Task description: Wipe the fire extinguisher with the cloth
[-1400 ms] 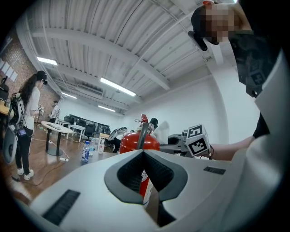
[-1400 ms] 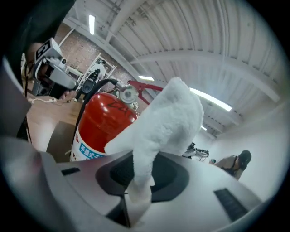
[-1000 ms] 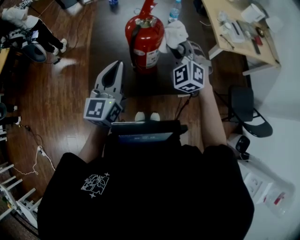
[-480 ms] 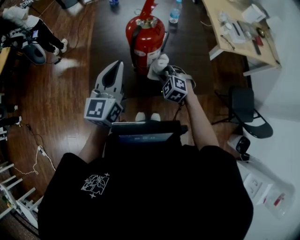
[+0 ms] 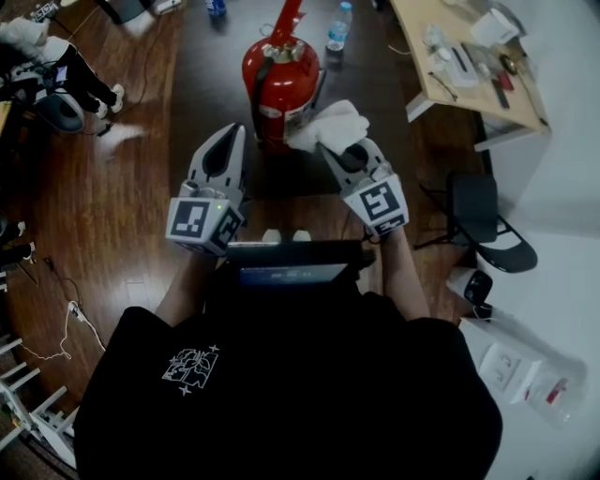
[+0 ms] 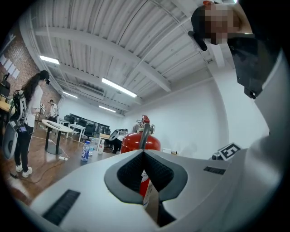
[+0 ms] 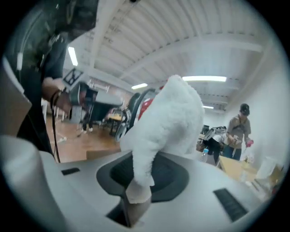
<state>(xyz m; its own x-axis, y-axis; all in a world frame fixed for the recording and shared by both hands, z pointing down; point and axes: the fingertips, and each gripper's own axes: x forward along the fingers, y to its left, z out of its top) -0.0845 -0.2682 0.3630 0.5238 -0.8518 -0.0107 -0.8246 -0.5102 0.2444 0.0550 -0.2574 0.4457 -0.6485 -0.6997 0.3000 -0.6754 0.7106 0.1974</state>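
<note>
1. Fire extinguisher point(image 5: 279, 80) is noted upright on the dark wooden floor, red body, black hose down its left side, red handle on top.
2. White cloth point(image 5: 330, 127) is seen bunched just right of the extinguisher. Its left edge is laid against the lower body in the head view, but actual contact cannot be confirmed.
3. Right gripper point(image 5: 330, 152) is held near the extinguisher, on its right. Its jaws are clamped on a fold of the cloth, and the rest of the cloth stands up fluffy above the pads.
4. Left gripper point(image 5: 232, 131) is held near the extinguisher, on its left and apart from it. Its jaws are closed tip to tip with nothing gripped, and the extinguisher is sighted beyond them.
5. Water bottle point(image 5: 337, 26) is recorded on the floor beyond the extinguisher.
6. Wooden table point(image 5: 441, 89) is recorded well to the extinguisher's right, with small items scattered on it.
</note>
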